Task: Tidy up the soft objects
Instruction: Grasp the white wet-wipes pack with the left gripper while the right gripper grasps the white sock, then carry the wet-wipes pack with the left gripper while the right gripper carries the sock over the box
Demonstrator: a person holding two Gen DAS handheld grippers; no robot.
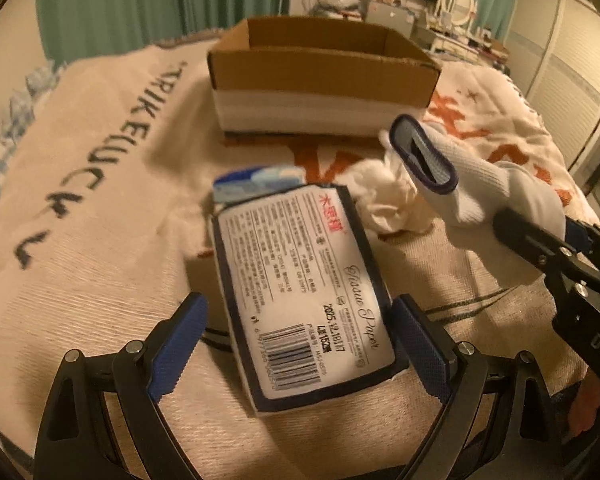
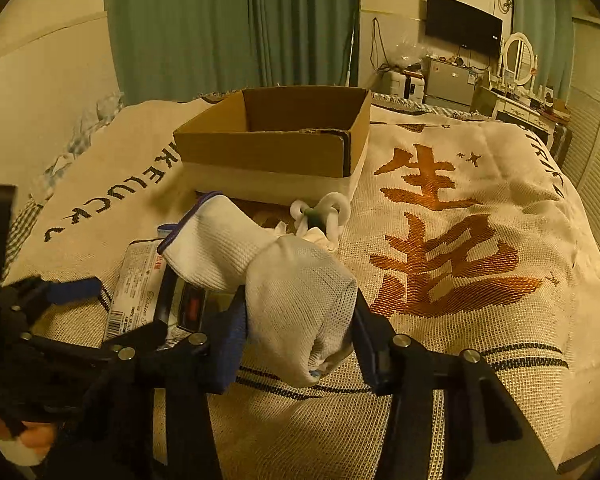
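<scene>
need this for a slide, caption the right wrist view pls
Right gripper clamps a white sock above the blanket, with the open cardboard box just beyond.

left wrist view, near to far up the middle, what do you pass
Blue-padded left gripper, open around the navy-edged tissue paper pack → crumpled white cloth → open brown cardboard box → green curtains.

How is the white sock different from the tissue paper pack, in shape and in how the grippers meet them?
The white sock is limp knit cloth with a dark cuff; the tissue paper pack is a flat printed block with a barcode. The right gripper is shut on the sock, which looks lifted; the left gripper is open around the pack, which lies on the blanket. Both are in front of the cardboard box.
</scene>
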